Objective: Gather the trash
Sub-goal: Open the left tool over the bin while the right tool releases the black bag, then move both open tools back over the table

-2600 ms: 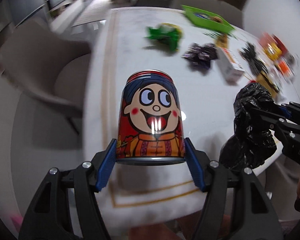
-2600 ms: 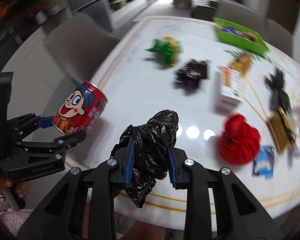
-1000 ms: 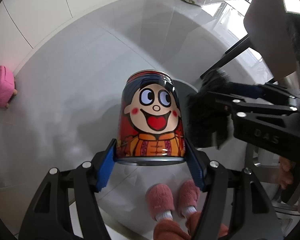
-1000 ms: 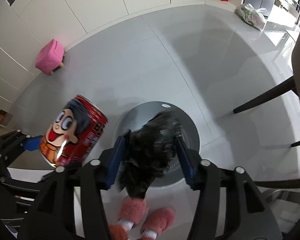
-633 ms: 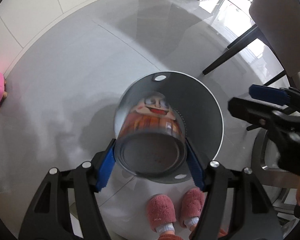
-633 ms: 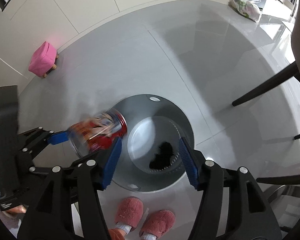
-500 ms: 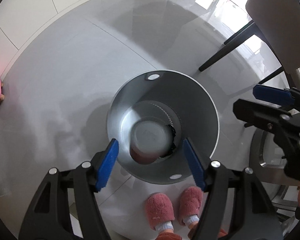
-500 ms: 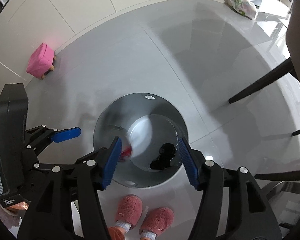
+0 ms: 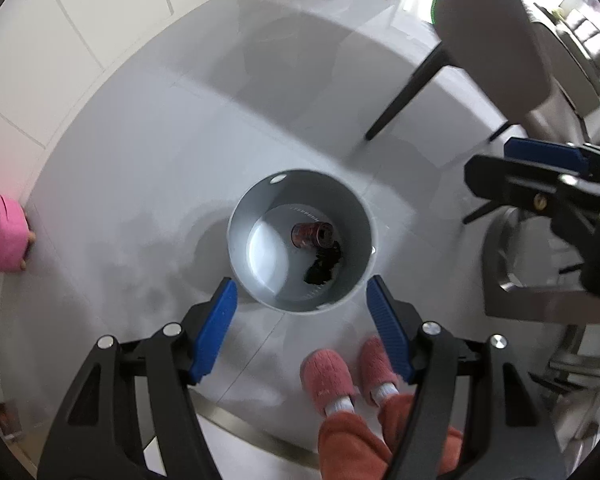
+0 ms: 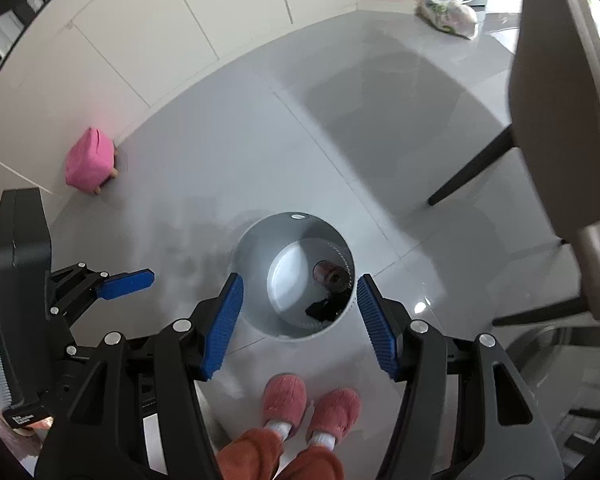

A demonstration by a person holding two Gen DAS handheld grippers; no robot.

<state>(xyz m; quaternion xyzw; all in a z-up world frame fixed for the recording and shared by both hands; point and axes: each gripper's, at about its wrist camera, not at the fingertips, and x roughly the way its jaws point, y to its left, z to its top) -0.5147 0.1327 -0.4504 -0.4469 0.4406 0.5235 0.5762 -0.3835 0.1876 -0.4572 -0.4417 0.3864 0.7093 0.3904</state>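
Hovering above the grey bin (image 9: 300,248) holding the can (image 9: 312,235) and black bag (image 9: 324,266), left gripper (image 9: 300,328) and right gripper (image 10: 298,316) show released, empty jaws; lift clear before fetching more.

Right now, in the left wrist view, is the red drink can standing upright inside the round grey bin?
No. The red drink can lies on its side at the bottom of the round grey bin, beside the crumpled black bag.

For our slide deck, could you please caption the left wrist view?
Open left tongs above a grey bin holding a red can and black bag.
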